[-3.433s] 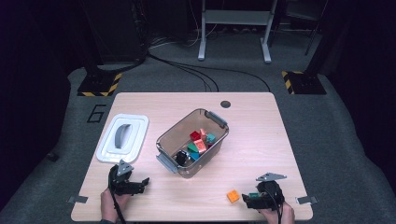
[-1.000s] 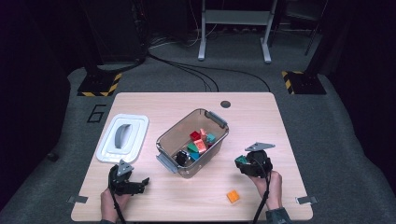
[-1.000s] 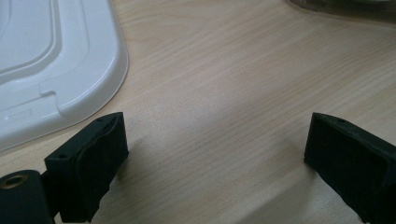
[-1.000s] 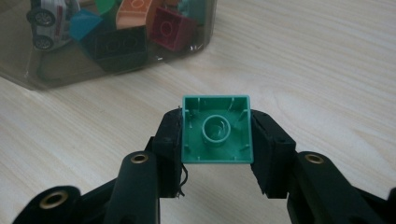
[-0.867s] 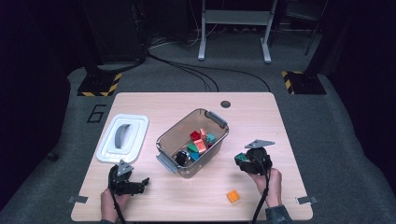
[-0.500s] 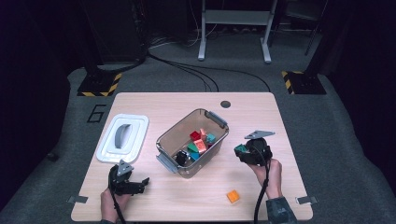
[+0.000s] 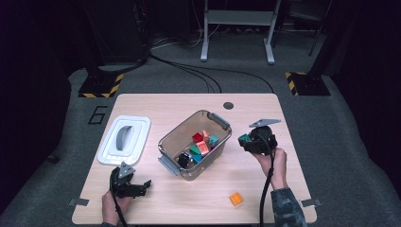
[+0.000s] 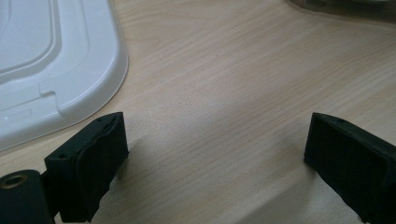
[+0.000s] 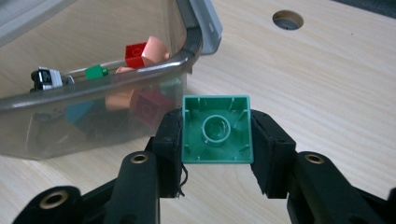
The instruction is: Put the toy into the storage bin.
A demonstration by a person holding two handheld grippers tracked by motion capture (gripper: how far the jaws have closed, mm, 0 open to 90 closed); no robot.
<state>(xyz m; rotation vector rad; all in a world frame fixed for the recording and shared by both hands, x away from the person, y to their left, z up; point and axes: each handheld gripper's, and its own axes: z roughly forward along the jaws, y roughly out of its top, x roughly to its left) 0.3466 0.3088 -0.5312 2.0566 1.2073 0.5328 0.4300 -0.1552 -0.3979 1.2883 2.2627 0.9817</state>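
We see a green block [image 9: 215, 129] with its hollow underside showing, set between the black jaws of the right gripper [image 9: 215, 140]. The bin [image 7: 166, 143] is clear, greyish plastic with grey handles, and through its wall we make out red, salmon-pink, teal, green and magenta blocks, plus one small black and white piece. An orange block [image 7: 235, 198] lies on the table [image 7: 265, 189], which is pale wood with a fine grain and one round dark grey hole. The lid [image 7: 137, 142] is white with a grey handle. The left gripper [image 7: 137, 185] is black with a grey plate on top. The floor is dark grey, marked with a black "6" and yellow-and-black striped feet.
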